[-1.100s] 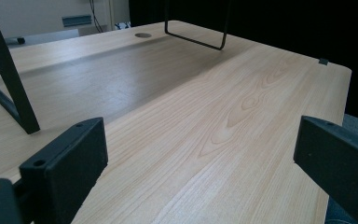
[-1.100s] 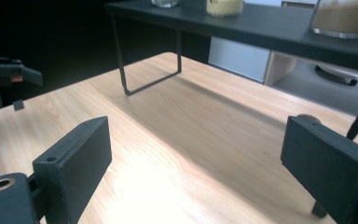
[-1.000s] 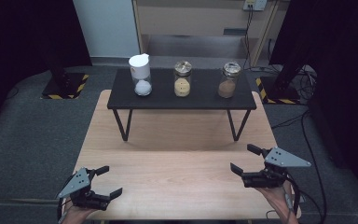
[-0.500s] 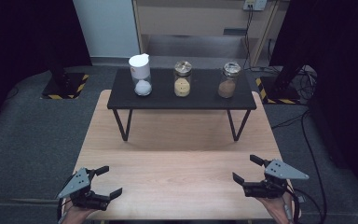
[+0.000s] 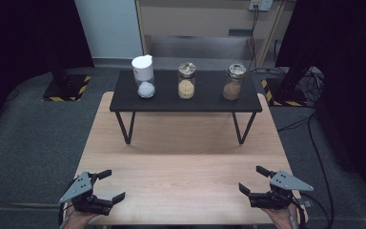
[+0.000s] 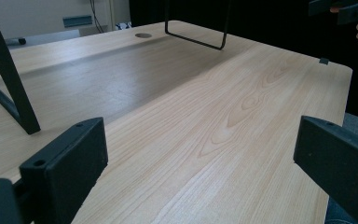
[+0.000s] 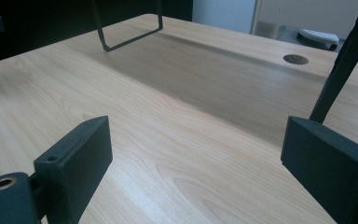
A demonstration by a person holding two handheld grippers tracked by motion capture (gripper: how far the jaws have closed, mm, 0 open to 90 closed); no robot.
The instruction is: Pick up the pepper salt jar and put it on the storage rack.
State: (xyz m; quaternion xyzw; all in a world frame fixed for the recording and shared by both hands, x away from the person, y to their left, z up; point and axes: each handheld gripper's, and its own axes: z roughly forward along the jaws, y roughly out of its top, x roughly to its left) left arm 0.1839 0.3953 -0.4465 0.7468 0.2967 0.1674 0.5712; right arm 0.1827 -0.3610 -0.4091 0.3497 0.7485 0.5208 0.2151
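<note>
The right tool (image 5: pixel 253 183) has sunk toward the desk (image 5: pixel 186 162) since a second ago, both tools released and empty, well apart from the three jars on the black stand (image 5: pixel 186 98), probably the white-lidded jar (image 5: pixel 144 76) first.

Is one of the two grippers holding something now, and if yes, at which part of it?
Nothing is held. The left gripper and the right gripper both stand open over the wooden table, with only bare wood between their jaws.

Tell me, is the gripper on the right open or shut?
Open. The right gripper has its two black jaws spread wide apart, with only bare wooden table between them.
</note>
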